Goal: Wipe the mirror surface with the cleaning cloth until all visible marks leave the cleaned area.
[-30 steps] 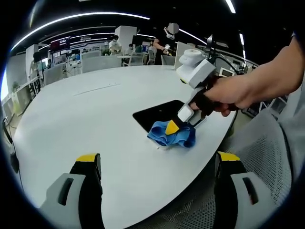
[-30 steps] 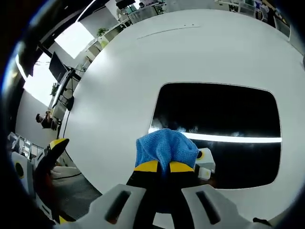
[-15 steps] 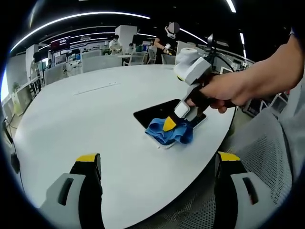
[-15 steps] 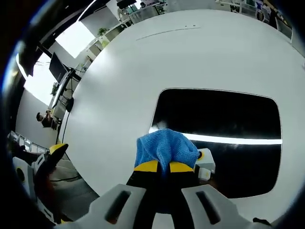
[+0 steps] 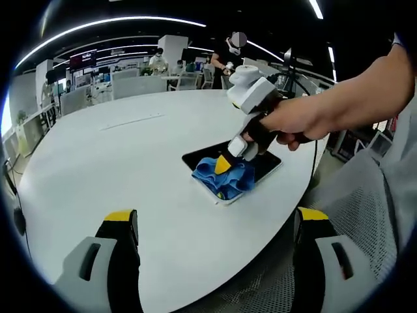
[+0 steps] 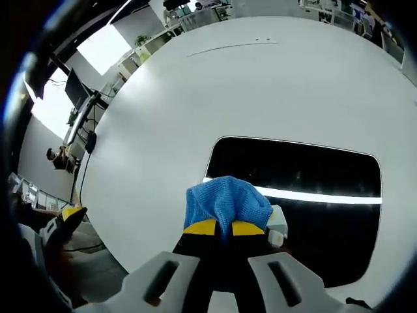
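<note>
- Right claw (image 6: 225, 227), low in the centre of the right gripper view, is clamped on the blue cleaning cloth (image 6: 227, 202), its yellow tips pressed together around a bunched fold; in the left gripper view it (image 5: 223, 165) comes in from the right, held in a person's hand (image 5: 293, 122), tips down on the cloth (image 5: 221, 178).
- Left claw (image 5: 215, 225) stands wide apart at the bottom of the left gripper view, yellow-tipped jaws at lower left and lower right with nothing between them.
- Since a second ago, in the left gripper view, the right claw and cloth have slid toward the upper left, from the mirror's near corner onto the glass, so the cloth now covers more of the dark surface and less of the tabletop.
- In the right gripper view the mirror (image 6: 306, 195) sits lower and looks flatter than before, but that camera rides with the hand; the cloth keeps its place above the jaws.
- Mirror (image 5: 260, 164) is a flat dark rectangle with rounded corners and a thin pale edge, lying on the tabletop; its glossy face reflects a bright strip of ceiling light.
- Cloth is soft with a fine woven texture, crumpled into a rounded mound.
- Tabletop (image 5: 117, 169) is smooth, matte white, with a curved rim.
</note>
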### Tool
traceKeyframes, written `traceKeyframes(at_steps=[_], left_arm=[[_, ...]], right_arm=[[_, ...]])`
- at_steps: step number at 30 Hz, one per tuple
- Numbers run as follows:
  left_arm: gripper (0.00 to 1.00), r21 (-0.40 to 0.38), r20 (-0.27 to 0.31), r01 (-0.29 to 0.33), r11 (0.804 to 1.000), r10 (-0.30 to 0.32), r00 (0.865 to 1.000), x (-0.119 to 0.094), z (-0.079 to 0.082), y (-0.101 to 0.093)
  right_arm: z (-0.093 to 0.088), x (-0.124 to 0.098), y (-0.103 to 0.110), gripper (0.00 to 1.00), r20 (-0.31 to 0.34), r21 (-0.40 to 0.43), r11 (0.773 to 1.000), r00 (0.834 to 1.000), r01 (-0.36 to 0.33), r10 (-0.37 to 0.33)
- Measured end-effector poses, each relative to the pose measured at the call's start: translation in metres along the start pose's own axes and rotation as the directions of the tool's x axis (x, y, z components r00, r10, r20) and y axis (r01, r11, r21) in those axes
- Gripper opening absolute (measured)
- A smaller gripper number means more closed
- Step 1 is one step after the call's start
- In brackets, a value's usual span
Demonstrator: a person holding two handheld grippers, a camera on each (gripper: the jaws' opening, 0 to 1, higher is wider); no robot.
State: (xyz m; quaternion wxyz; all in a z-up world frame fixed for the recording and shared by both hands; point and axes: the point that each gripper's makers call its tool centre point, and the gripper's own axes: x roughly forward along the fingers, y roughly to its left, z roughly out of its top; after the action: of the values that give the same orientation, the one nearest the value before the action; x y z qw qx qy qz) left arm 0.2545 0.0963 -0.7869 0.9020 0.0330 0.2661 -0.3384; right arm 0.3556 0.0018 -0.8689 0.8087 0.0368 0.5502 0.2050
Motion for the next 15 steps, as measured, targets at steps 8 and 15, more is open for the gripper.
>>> traceKeyframes(at_steps=[8, 15], left_arm=[[0.99, -0.001, -0.005, 0.0, 1.0, 0.0, 1.0, 0.0, -0.001, 0.0], [0.99, -0.004, -0.004, -0.003, 1.0, 0.003, 1.0, 0.001, -0.001, 0.001]], right_arm=[[0.018, 0.007, -0.003, 0.0, 0.007, -0.043, 0.999, 1.0, 0.016, -0.015], [0.035, 0.013, -0.006, 0.0, 0.005, -0.071, 0.997, 1.0, 0.027, -0.027]])
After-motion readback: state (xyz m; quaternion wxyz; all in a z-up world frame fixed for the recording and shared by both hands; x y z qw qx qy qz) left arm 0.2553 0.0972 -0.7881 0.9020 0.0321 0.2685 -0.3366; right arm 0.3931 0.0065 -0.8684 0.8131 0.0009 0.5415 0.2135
